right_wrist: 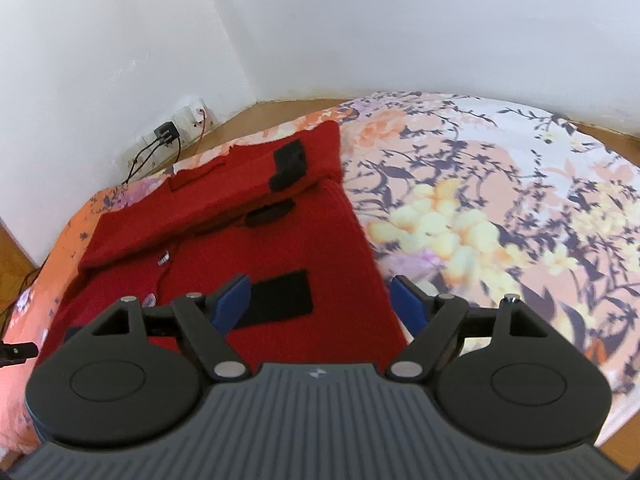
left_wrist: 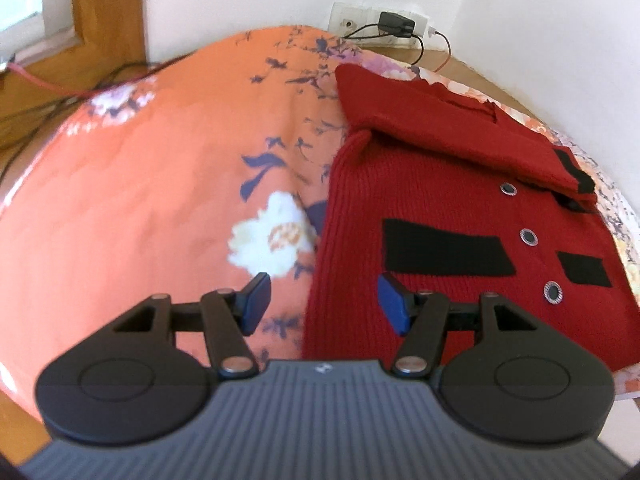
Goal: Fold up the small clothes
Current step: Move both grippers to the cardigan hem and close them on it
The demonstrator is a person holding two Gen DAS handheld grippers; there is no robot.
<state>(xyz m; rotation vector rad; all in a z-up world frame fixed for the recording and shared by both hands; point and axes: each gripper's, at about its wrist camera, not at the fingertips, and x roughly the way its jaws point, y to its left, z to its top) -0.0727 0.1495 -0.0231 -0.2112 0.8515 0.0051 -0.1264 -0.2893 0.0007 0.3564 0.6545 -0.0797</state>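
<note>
A red knitted cardigan point(left_wrist: 440, 208) lies flat on the floral sheet point(left_wrist: 160, 184), its sleeves folded across the chest. Left claw point(left_wrist: 322, 304) and right claw point(right_wrist: 324, 304) both stand apart, empty, over its near side edges. A wall socket with charger point(left_wrist: 394, 24) sits far behind; only the right view shows the sheet's pale half point(right_wrist: 520, 208)

left wrist: close, angled down, cardigan point(left_wrist: 440, 208) right of frame | right wrist: same cardigan point(right_wrist: 248, 240) left of frame
</note>
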